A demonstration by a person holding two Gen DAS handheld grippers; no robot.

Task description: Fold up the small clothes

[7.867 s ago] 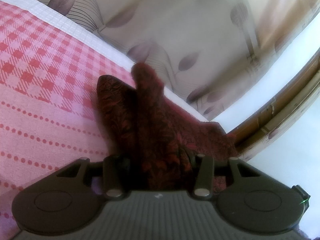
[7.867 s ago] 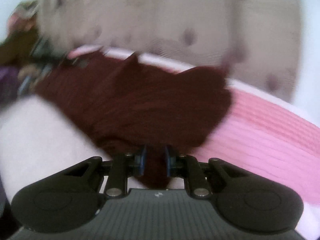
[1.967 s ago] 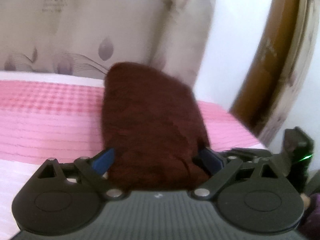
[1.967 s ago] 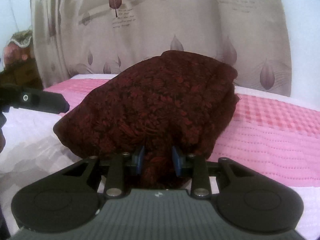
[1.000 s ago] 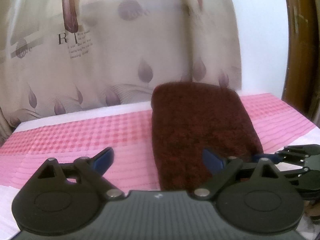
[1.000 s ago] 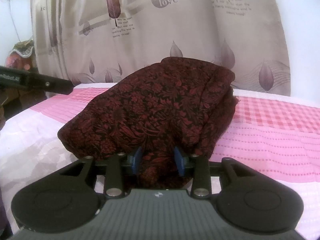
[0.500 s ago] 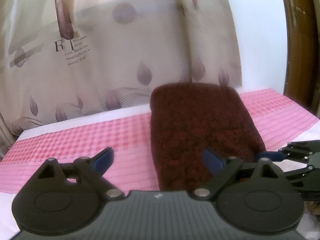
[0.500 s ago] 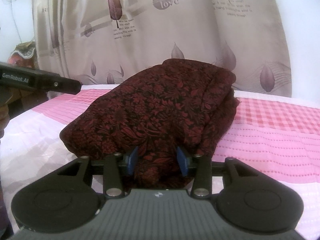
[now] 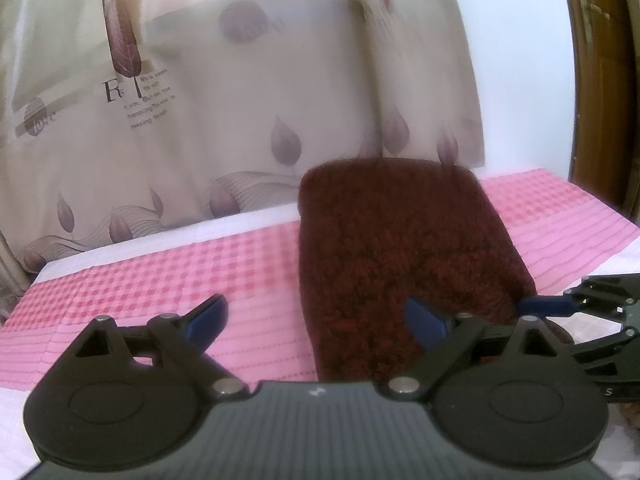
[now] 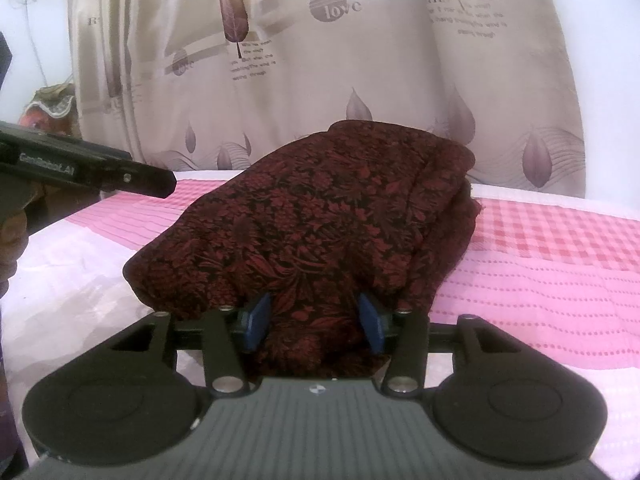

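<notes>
A dark red flower-patterned garment [image 9: 404, 248] lies folded in a thick stack on the pink checked bed cover [image 9: 208, 264]. My left gripper [image 9: 316, 316] is open wide and empty, with the stack's near left corner between its blue pads. In the right wrist view the same garment [image 10: 320, 224] fills the middle. My right gripper [image 10: 314, 320] is open, its blue pads spread on either side of the near fold without pinching it. The right gripper also shows at the right edge of the left wrist view [image 9: 592, 308], and the left gripper at the left of the right wrist view [image 10: 88, 172].
A beige curtain with leaf prints [image 10: 320, 60] hangs right behind the bed. A brown wooden door frame [image 9: 600, 80] stands at the right. The white sheet [image 10: 72, 280] shows at the bed's near side.
My right gripper's jaws have spread apart and let go of the garment's near fold. The left gripper has stayed open and drifted slightly; the stack lies still.
</notes>
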